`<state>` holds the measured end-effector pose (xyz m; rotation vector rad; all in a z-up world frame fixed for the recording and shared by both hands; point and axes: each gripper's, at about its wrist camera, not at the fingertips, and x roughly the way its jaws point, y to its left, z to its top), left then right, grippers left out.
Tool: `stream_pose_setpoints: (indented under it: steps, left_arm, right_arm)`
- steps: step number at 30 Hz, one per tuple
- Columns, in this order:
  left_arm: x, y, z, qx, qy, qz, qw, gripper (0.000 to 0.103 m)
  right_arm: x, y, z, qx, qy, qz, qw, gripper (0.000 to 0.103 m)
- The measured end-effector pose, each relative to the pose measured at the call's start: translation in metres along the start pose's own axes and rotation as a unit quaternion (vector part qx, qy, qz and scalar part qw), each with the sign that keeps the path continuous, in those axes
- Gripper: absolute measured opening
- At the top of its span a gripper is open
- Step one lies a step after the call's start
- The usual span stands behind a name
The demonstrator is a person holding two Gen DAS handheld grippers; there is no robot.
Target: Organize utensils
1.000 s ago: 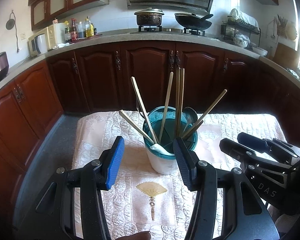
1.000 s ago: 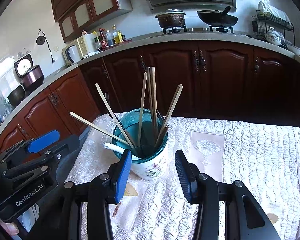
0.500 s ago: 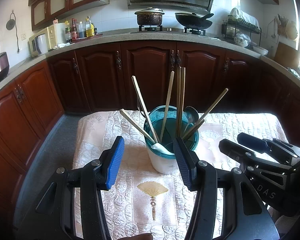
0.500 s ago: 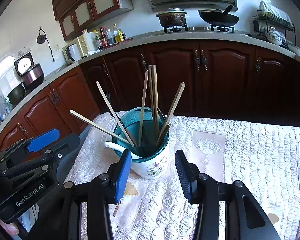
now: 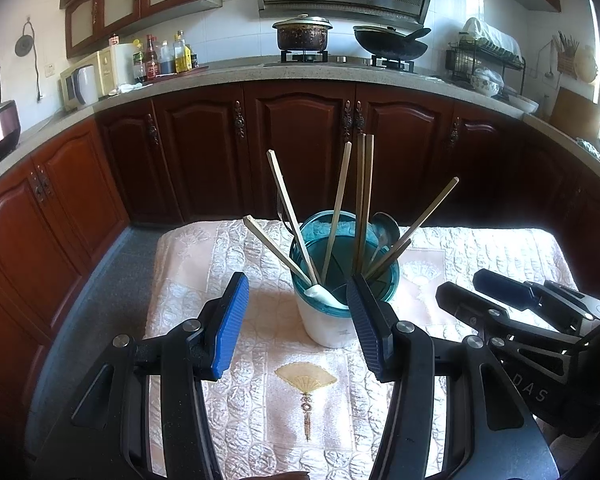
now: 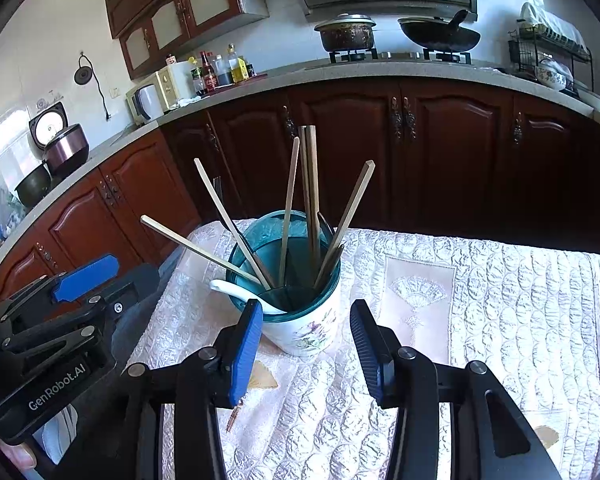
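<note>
A white utensil cup with a teal rim (image 5: 327, 326) (image 6: 306, 334) stands on the quilted tablecloth (image 5: 260, 408). Several wooden chopsticks (image 5: 340, 200) (image 6: 312, 184) fan out of it. A white ceramic spoon (image 5: 323, 295) (image 6: 236, 291) lies over the near rim, and a metal spoon (image 5: 385, 229) leans at the back. My left gripper (image 5: 297, 286) is open just short of the cup, with nothing between its pads. My right gripper (image 6: 306, 309) is also open and empty, close in front of the cup. Each gripper shows in the other's view, off to the side of the cup (image 5: 500, 294) (image 6: 80, 280).
The table (image 6: 520, 320) sits in a kitchen, ringed by dark wooden cabinets (image 5: 300, 148). On the far counter are a pot (image 5: 302, 34), a wok (image 5: 392, 44) and a dish rack (image 5: 486, 56). Grey floor (image 5: 108, 280) lies left of the table.
</note>
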<state>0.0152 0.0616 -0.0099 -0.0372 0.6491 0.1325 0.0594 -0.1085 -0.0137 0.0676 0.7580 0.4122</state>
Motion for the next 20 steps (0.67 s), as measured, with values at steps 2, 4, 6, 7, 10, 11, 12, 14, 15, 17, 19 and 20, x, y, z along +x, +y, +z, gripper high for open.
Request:
stream_pose_setpoints:
  steps: [2,4,6,7,10,11,12,14,15,17,19,20]
  left_arm:
    - [0.0,-0.0001,0.0,0.0,0.001,0.0,1.0,0.051]
    - [0.0002,0.0001,-0.0003,0.0,0.001,0.0,1.0,0.051]
    - [0.0012,0.0,-0.0003,0.0,0.002,0.0,1.0,0.051]
    - [0.0017,0.0,-0.0006,0.0,0.002,0.0,1.0,0.051]
    - [0.0028,0.0003,-0.0014,0.001,0.003,0.002,1.0,0.051]
    - [0.0036,0.0007,-0.0017,0.001,0.004,0.002,1.0,0.051]
    - [0.0041,0.0006,-0.0022,0.0,0.004,0.002,1.0,0.051]
    - [0.0052,0.0008,-0.0031,-0.001,0.005,0.001,1.0,0.051]
    - [0.0053,0.0004,-0.0036,0.0,0.005,0.001,1.0,0.051]
    - [0.0051,-0.0004,-0.0045,0.004,0.002,0.001,1.0,0.051]
    - [0.0041,-0.0012,-0.0048,0.005,-0.001,0.001,1.0,0.051]
    - [0.0043,-0.0016,-0.0049,0.004,-0.001,0.001,1.0,0.051]
  right_arm:
    - [0.0001,0.0003,0.0,0.0,0.0,-0.001,1.0,0.044]
    - [0.0004,0.0,0.0001,-0.001,0.002,0.0,1.0,0.044]
    - [0.0006,0.0001,-0.0002,-0.001,0.002,0.0,1.0,0.044]
    - [0.0005,0.0002,0.0002,-0.001,0.002,0.0,1.0,0.044]
    - [0.0015,0.0008,0.0,-0.002,0.004,0.0,1.0,0.044]
    - [0.0018,0.0008,-0.0005,-0.002,0.005,0.001,1.0,0.044]
    - [0.002,0.0006,-0.001,-0.001,0.006,0.001,1.0,0.044]
    - [0.0031,0.0,-0.0014,-0.001,0.008,0.001,1.0,0.044]
    - [0.0035,-0.0001,-0.0015,-0.001,0.008,0.001,1.0,0.044]
    - [0.0041,-0.0019,-0.0024,0.001,0.009,0.001,1.0,0.044]
    - [0.0048,-0.0047,-0.0031,0.003,0.01,0.0,1.0,0.044]
    - [0.0048,-0.0066,-0.0037,0.004,0.01,-0.001,1.0,0.044]
